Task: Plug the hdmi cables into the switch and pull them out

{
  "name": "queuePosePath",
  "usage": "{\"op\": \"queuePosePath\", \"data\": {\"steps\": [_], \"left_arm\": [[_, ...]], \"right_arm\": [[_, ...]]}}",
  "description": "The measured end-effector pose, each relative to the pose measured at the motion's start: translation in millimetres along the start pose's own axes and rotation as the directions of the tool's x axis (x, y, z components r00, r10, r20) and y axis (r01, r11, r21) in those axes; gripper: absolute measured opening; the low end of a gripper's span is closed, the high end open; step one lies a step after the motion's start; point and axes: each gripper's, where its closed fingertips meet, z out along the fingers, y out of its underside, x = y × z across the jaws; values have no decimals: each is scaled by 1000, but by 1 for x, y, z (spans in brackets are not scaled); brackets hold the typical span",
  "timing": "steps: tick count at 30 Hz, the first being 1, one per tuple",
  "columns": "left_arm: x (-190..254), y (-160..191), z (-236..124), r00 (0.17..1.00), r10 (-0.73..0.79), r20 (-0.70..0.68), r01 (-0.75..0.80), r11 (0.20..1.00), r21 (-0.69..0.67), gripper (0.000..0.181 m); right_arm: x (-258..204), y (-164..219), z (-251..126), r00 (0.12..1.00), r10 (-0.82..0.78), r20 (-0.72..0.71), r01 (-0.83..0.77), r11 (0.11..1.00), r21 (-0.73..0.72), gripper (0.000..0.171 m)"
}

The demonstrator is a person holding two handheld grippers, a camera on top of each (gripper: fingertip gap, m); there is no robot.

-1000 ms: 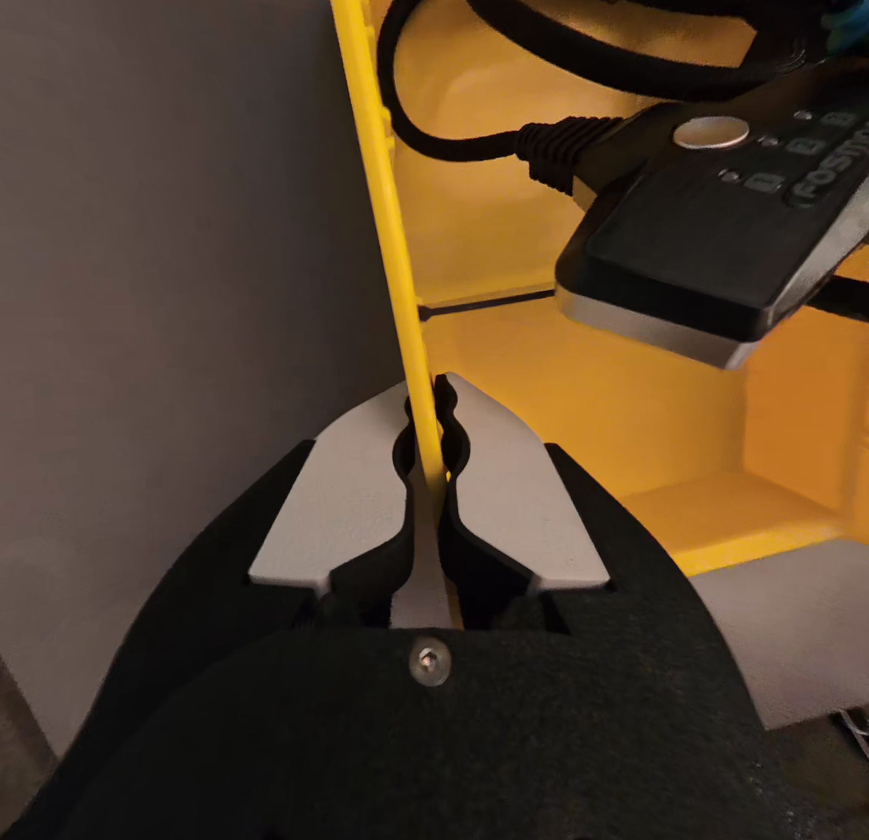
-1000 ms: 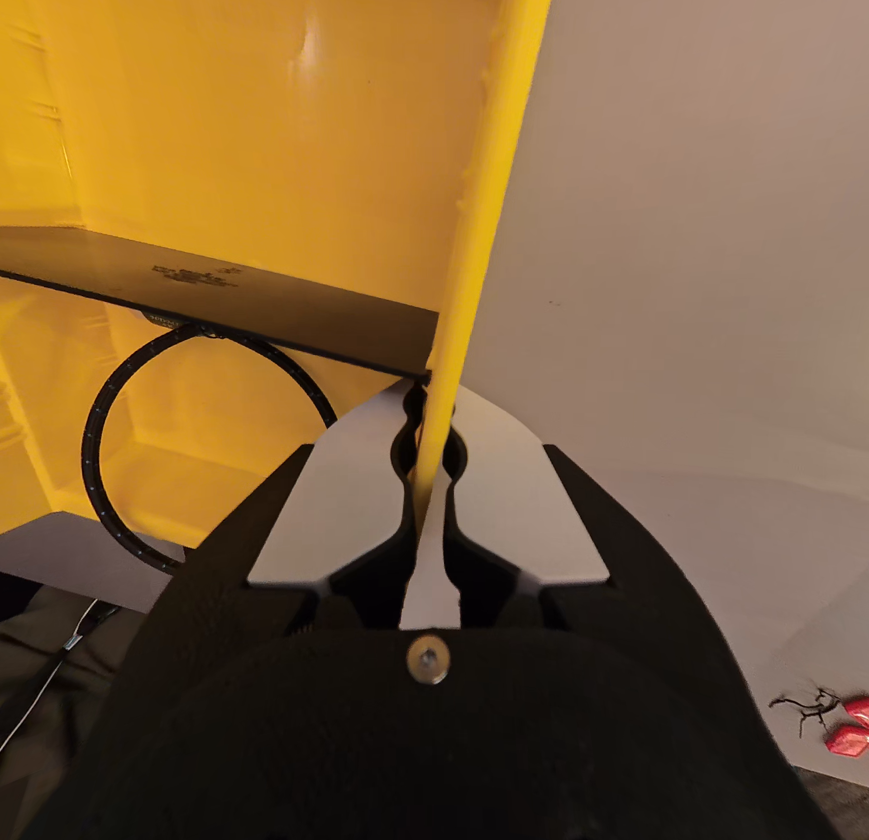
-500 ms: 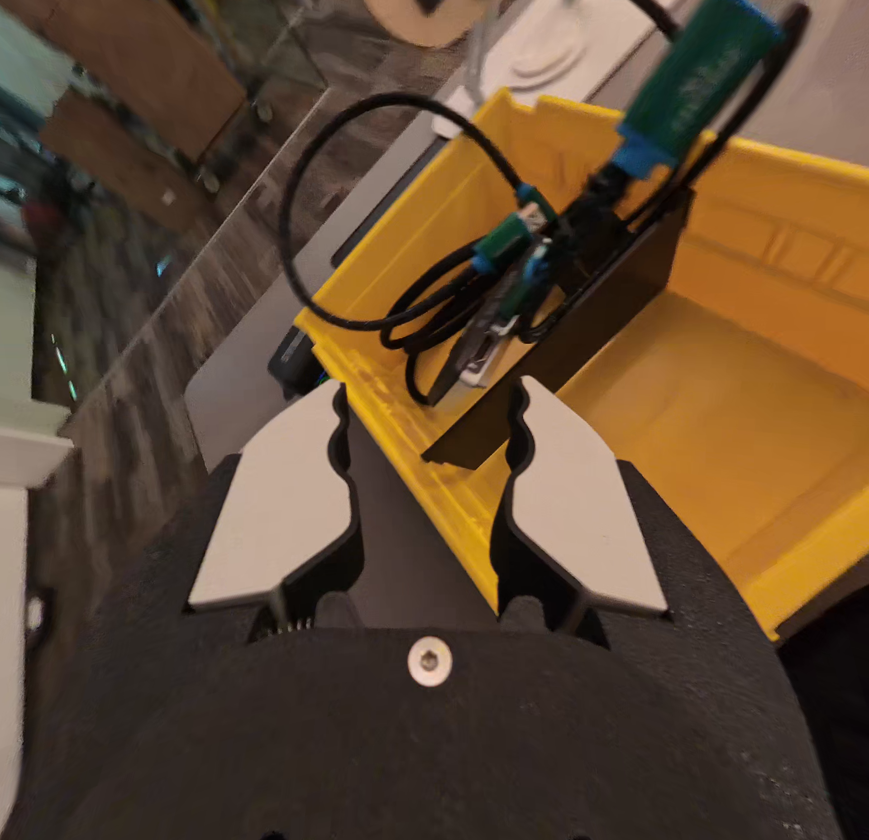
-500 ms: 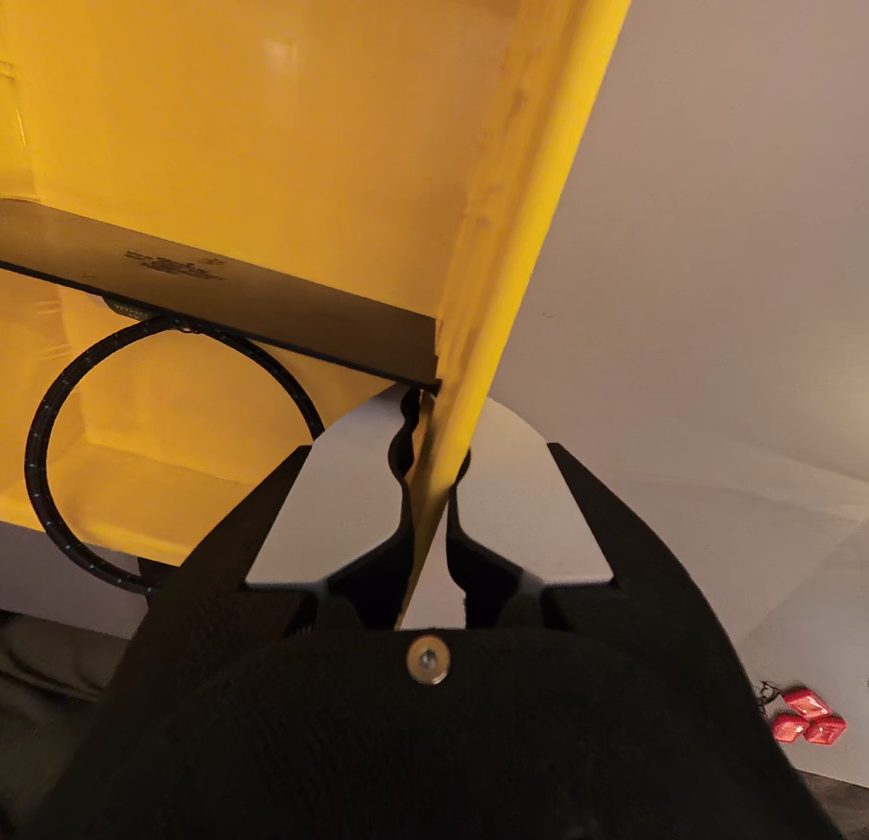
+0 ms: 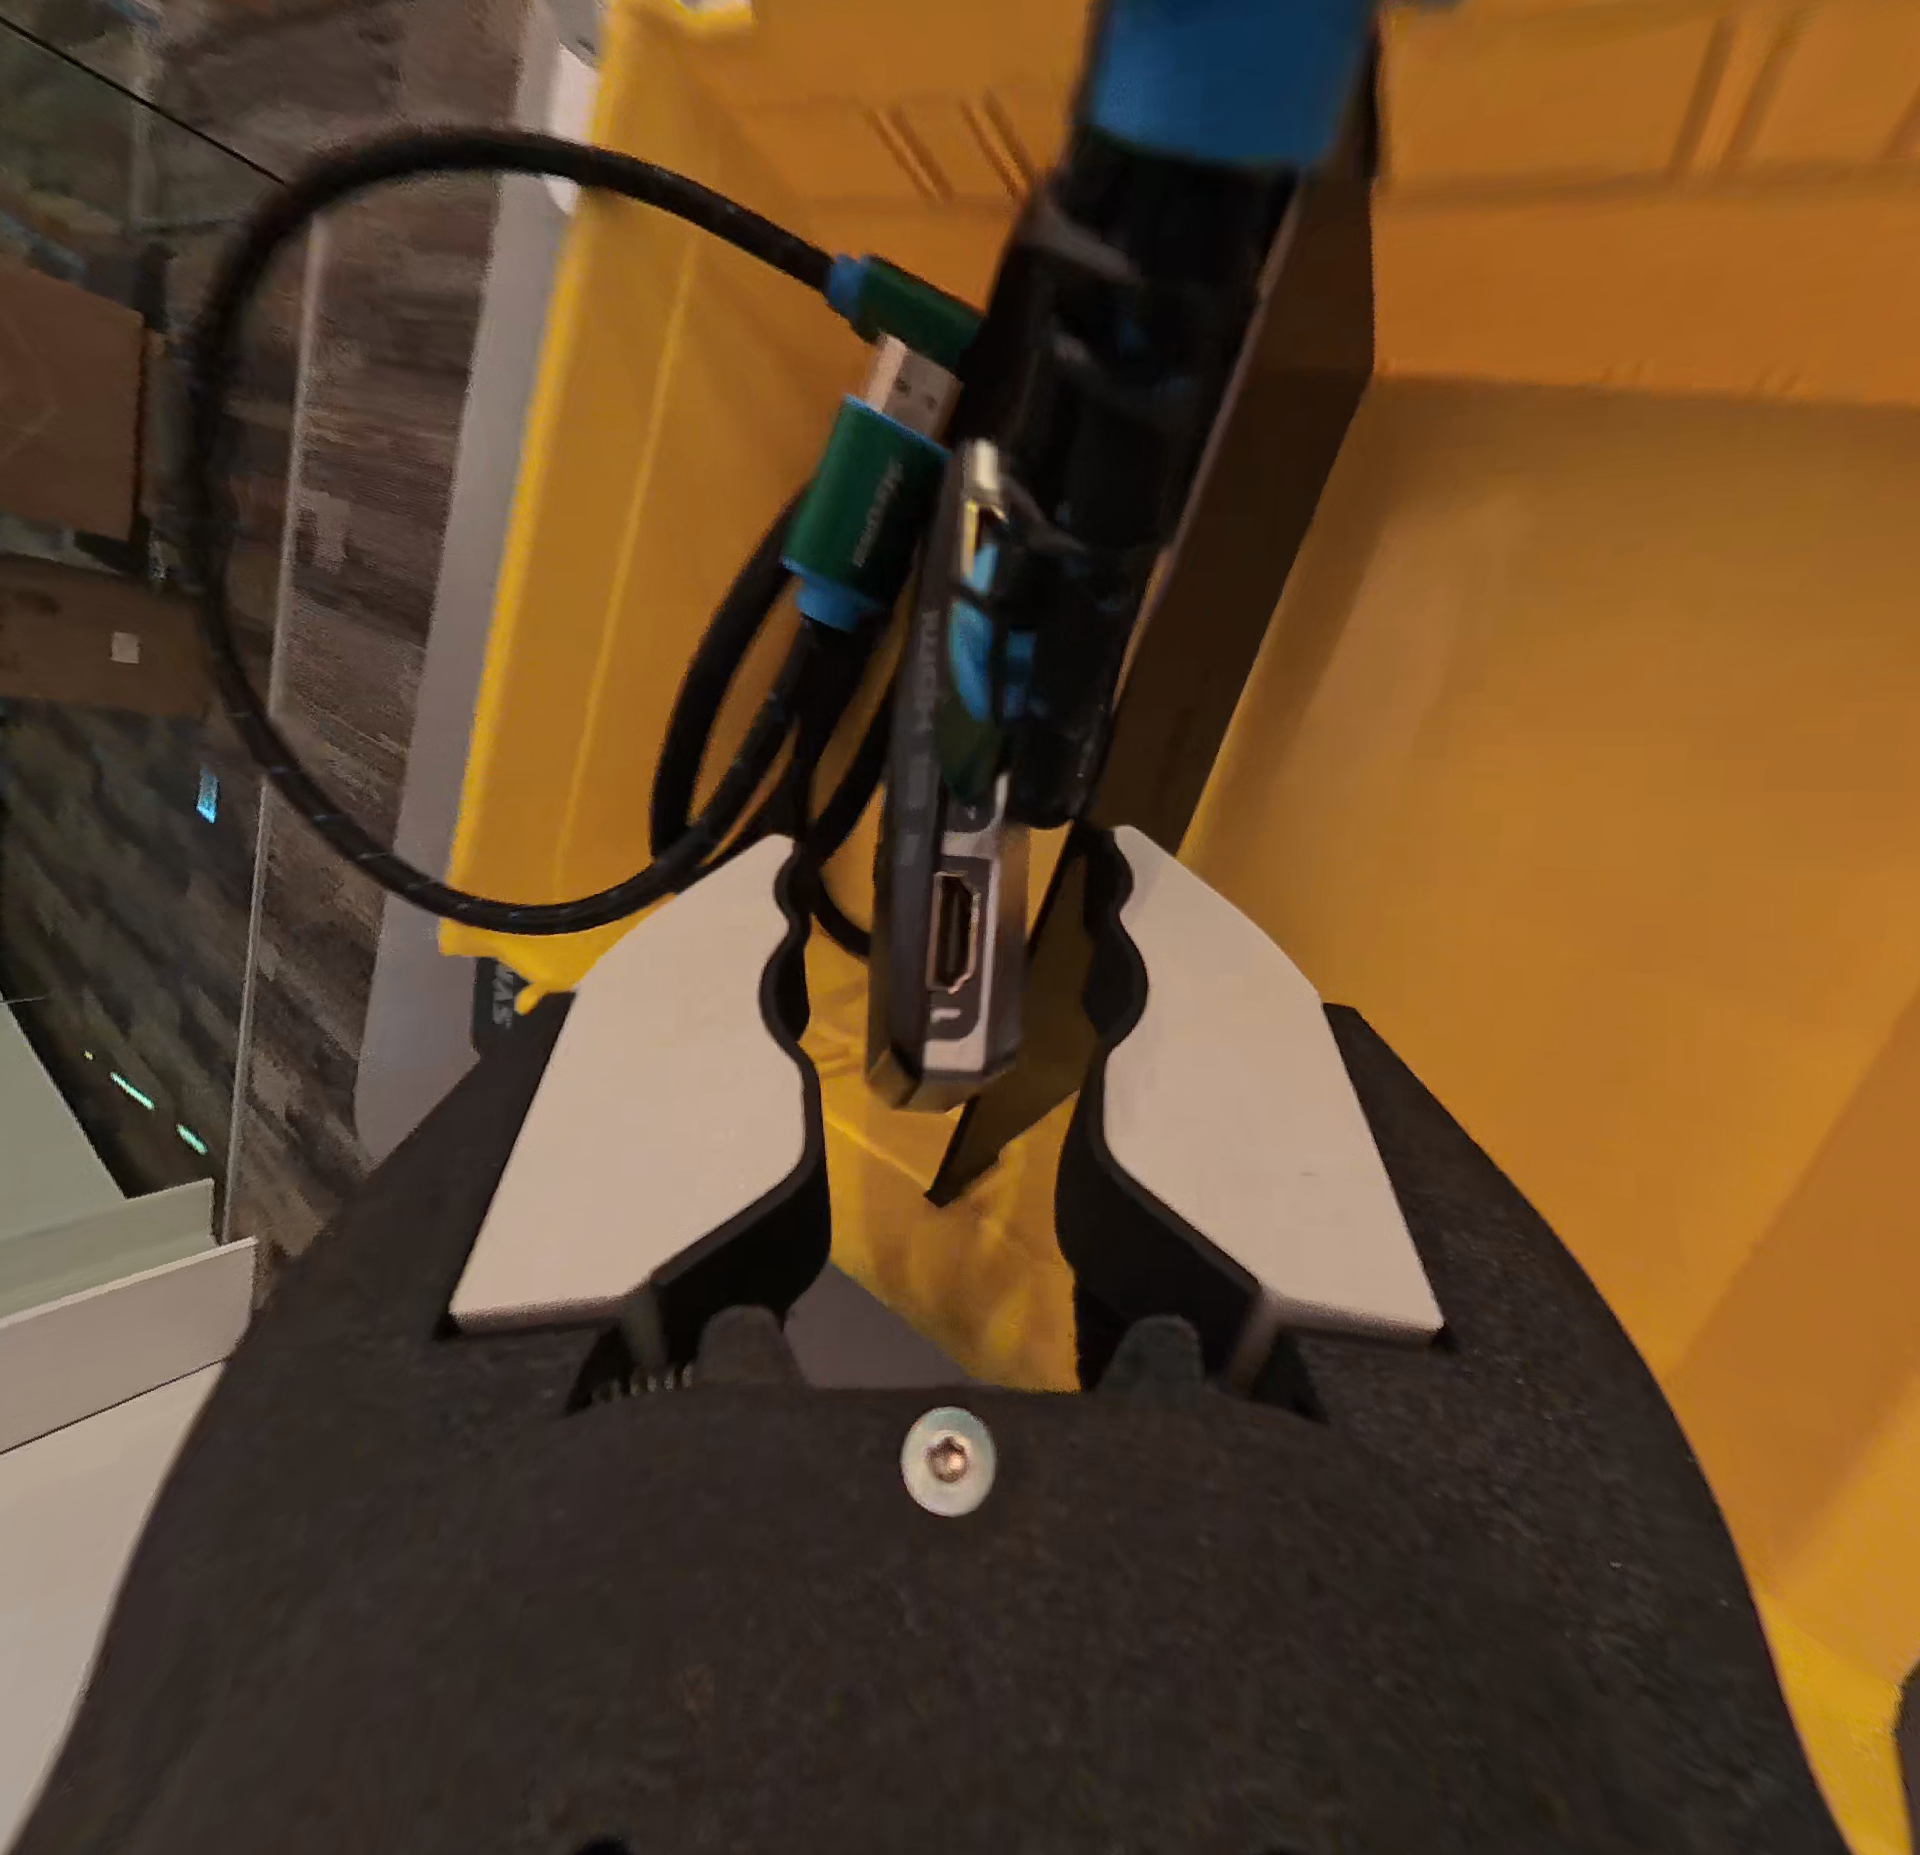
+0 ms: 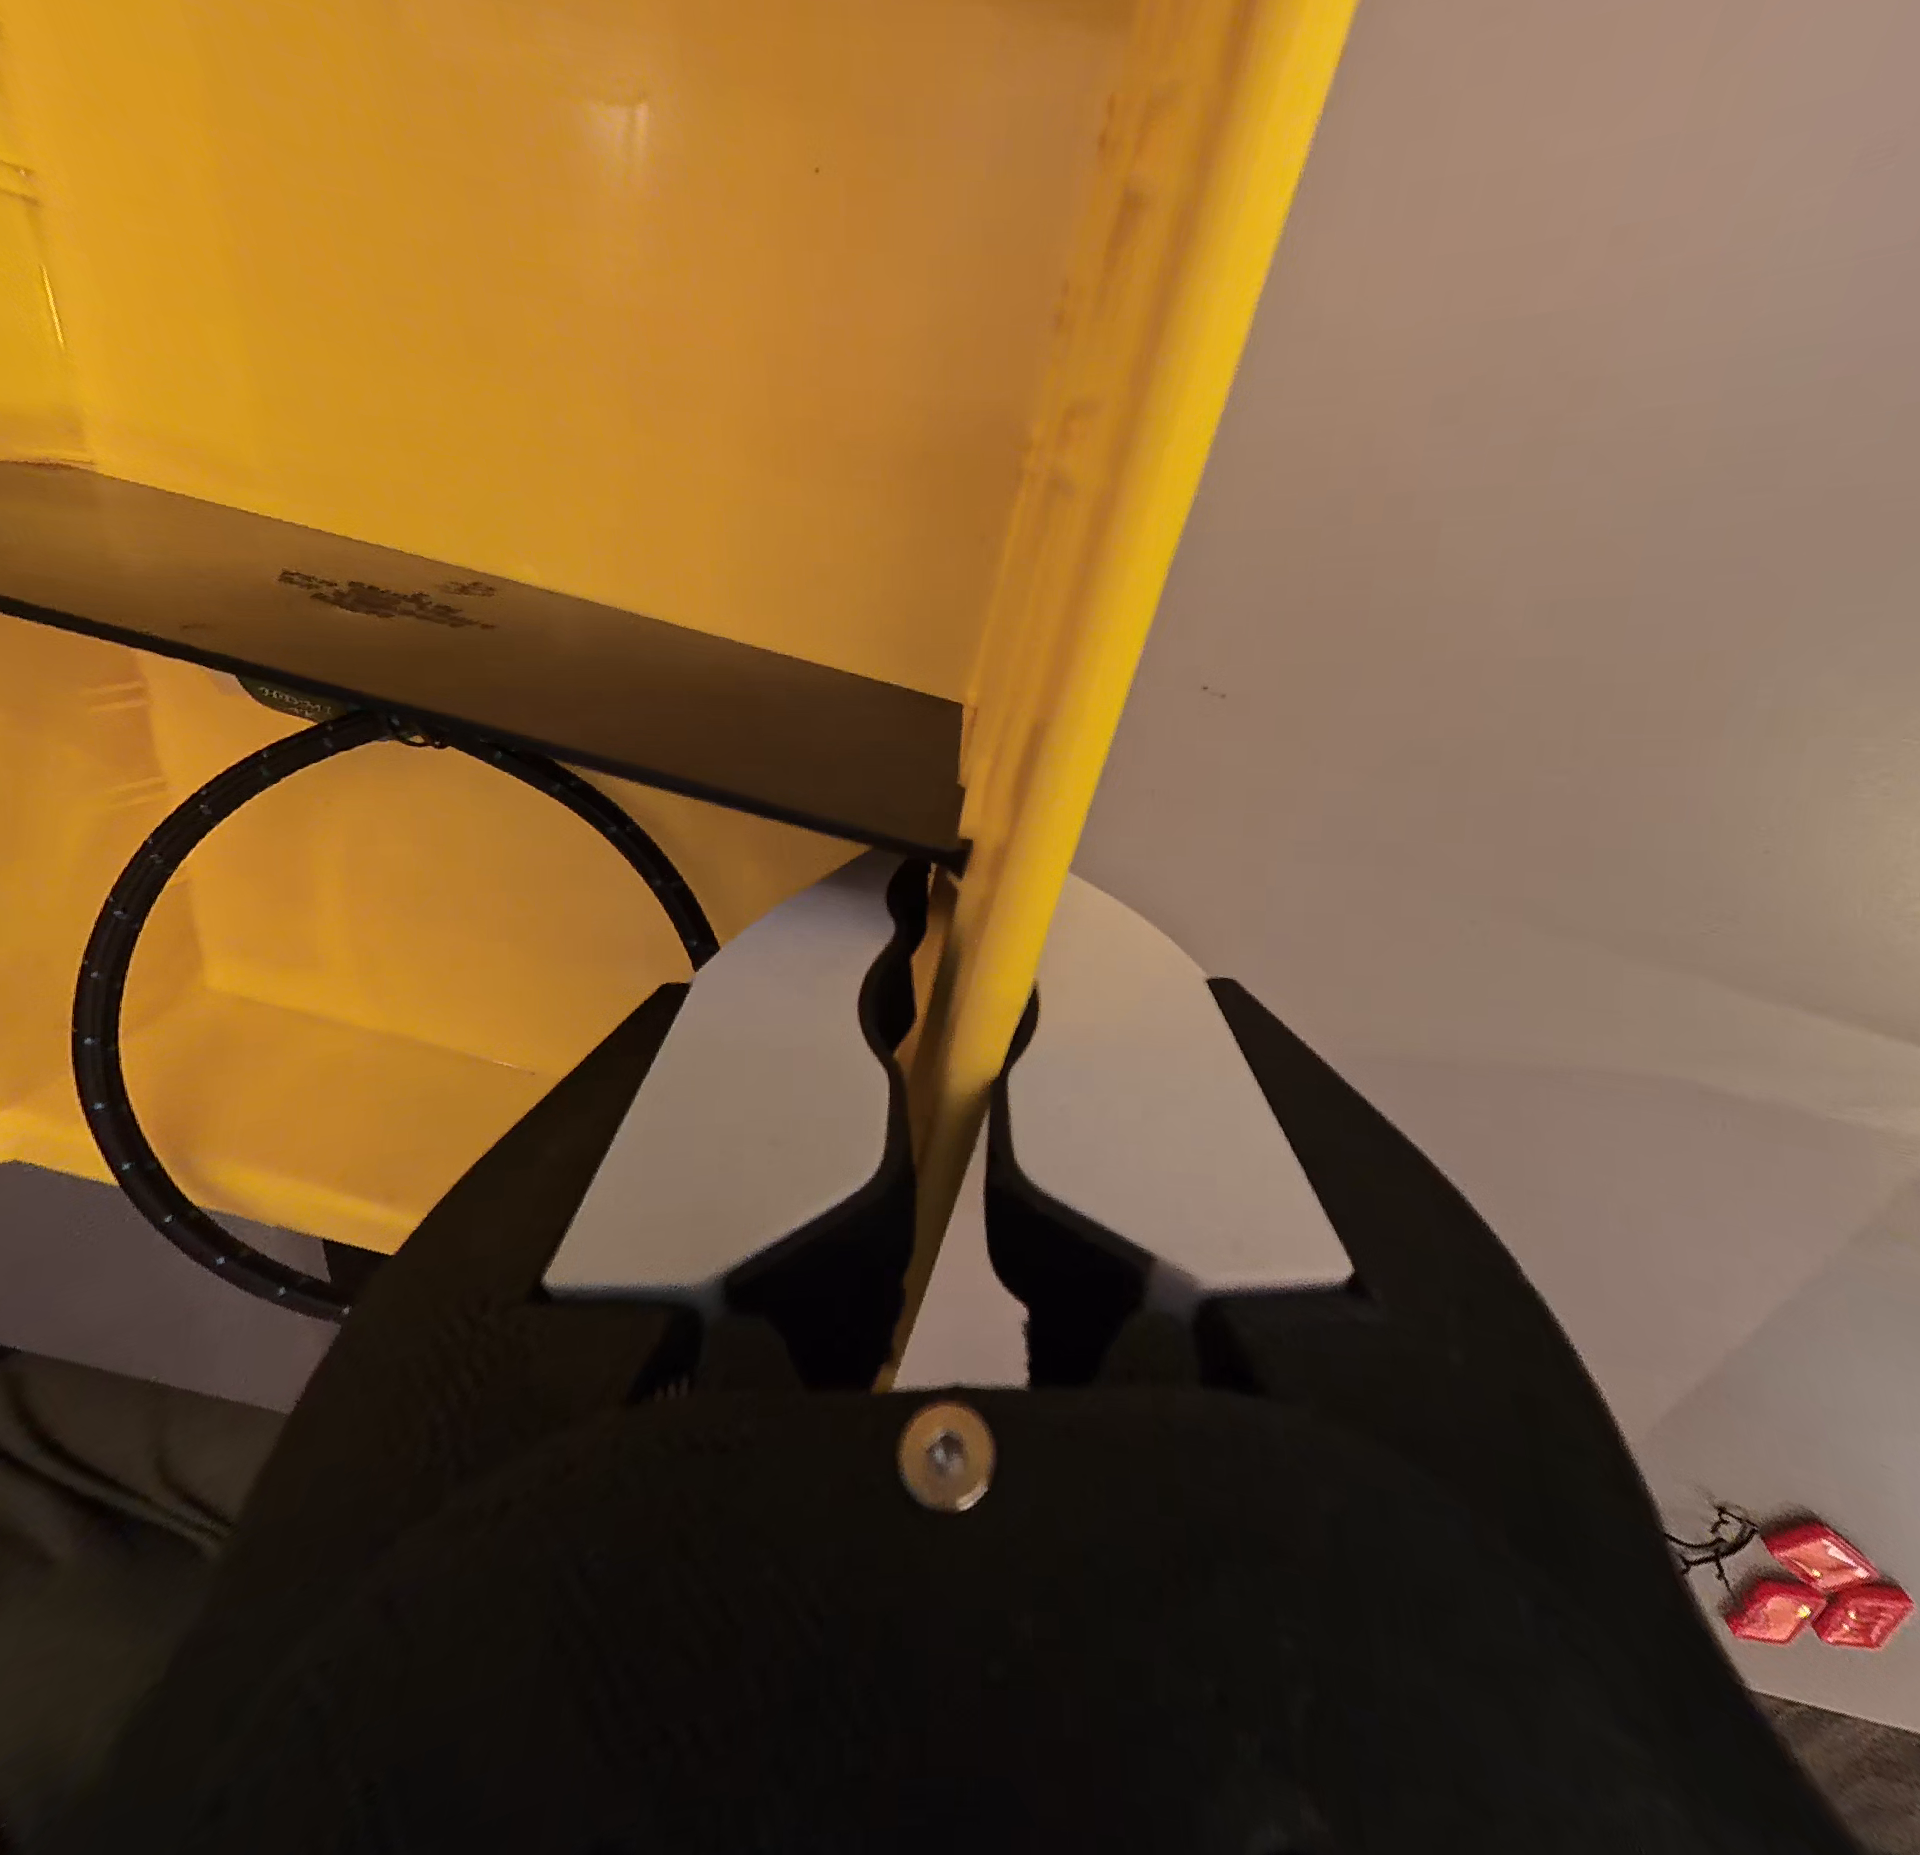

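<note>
In the left wrist view a black HDMI switch (image 5: 951, 964) stands on end in a yellow bin (image 5: 1558, 766), against a black divider (image 5: 1247, 558). It shows an empty port toward me. Green-and-blue HDMI plugs (image 5: 862, 527) and a looped black braided cable (image 5: 540, 917) hang beside it, and a blurred blue plug (image 5: 1226, 49) is at the top. My left gripper (image 5: 948, 870) is open, its tips either side of the switch's near end without touching. My right gripper (image 6: 966, 932) is shut on the bin's yellow side wall (image 6: 1143, 351), next to the divider (image 6: 520, 683) and a cable loop (image 6: 94, 1026).
The bin sits on a grey table (image 6: 1558, 662). Small red shiny pieces (image 6: 1818, 1597) lie on the table at the right. Left of the bin the table edge drops to a dark patterned floor (image 5: 125, 870), with a white ledge (image 5: 104, 1286) nearby. The grippers' ends are close to 65 cm from one another.
My left gripper let go of the bin's left wall, opened, lifted and swung over the bin, then closed in on the switch. My right gripper stays on the right wall, jaws slightly wider.
</note>
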Motion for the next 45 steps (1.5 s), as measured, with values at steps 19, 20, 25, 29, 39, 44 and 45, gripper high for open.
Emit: {"op": "queuePosePath", "data": {"steps": [19, 20, 25, 29, 39, 44, 45], "left_arm": [[-17, -28, -32, 994, -112, 1, 111, 990, 89, 22], [-22, -32, -39, 993, -115, 5, 114, 989, 90, 22], [-45, -61, -85, 991, -89, 96, 79, 992, 102, 21], [-61, -85, -131, 971, -25, 236, 6, 996, 84, 21], [-72, -147, -212, 866, 103, 490, -101, 994, -31, 21], [-84, -178, -245, 819, 104, 565, -94, 994, -46, 21], [-86, -185, -253, 811, 105, 575, -96, 994, -46, 21]], "right_arm": [[-1, 1, 0, 1000, -17, 4, 17, 1000, 7, 11], [-1, 1, 0, 1000, -18, 5, 18, 1000, 8, 11], [-1, 0, 0, 1000, -28, 3, 28, 999, 16, 11], [-1, -1, 0, 1000, -24, 3, 24, 999, 33, 12], [-4, -3, 0, 1000, -14, 25, 12, 997, 78, 18], [-7, -5, -5, 997, -70, 30, 65, 985, 157, 28], [-5, -7, -8, 997, -81, 9, 78, 980, 182, 28]]}}
